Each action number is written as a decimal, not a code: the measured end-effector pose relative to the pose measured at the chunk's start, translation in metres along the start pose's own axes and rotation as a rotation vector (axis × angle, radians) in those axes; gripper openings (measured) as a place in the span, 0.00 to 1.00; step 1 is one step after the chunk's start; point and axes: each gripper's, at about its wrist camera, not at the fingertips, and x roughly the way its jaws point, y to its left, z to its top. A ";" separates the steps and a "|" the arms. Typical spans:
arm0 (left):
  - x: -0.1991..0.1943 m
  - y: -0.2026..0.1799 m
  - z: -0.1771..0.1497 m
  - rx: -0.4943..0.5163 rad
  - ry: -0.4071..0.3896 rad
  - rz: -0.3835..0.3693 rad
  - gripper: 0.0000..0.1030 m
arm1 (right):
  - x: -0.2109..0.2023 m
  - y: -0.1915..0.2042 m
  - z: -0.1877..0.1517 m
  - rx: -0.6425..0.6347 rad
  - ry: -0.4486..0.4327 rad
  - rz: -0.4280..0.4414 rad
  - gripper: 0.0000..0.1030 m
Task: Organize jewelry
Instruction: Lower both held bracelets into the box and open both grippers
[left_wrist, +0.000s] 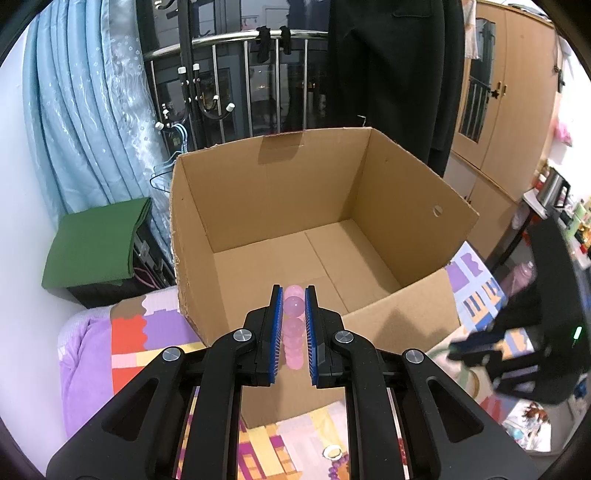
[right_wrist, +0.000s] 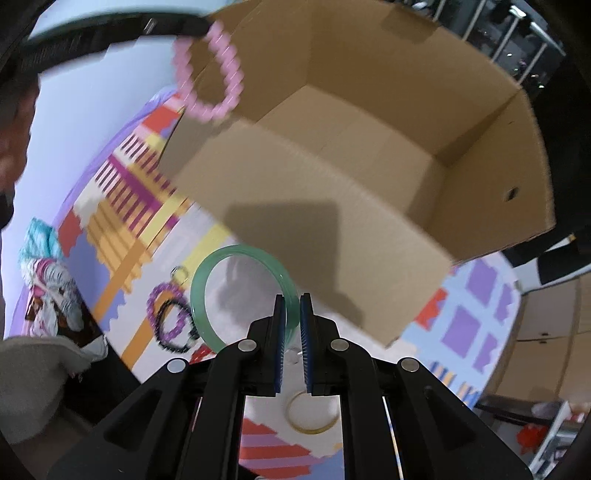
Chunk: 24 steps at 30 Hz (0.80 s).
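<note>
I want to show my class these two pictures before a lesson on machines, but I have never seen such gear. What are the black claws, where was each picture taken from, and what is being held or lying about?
There is no robot here: a person holds a two-finger gripper in each hand, and a wide-angle camera on each looks along its fingers. One picture comes from the left tool, the other from the right.

The left gripper is shut on a pink bead bracelet, held over an open cardboard box that appears empty. The right gripper is shut on a green bangle.

The box stands on a colourful patterned bedspread. On the cloth lie a purple bead bracelet, a dark bead bracelet and a yellowish bangle.
</note>
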 end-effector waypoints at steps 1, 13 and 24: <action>0.001 0.000 0.000 -0.001 0.004 0.001 0.11 | -0.003 -0.003 0.003 0.003 -0.005 -0.010 0.07; 0.024 0.013 0.004 -0.021 0.036 0.028 0.11 | -0.032 -0.042 0.043 0.094 -0.111 -0.050 0.08; 0.039 0.022 0.017 -0.030 0.054 0.018 0.11 | -0.019 -0.075 0.063 0.207 -0.127 -0.070 0.08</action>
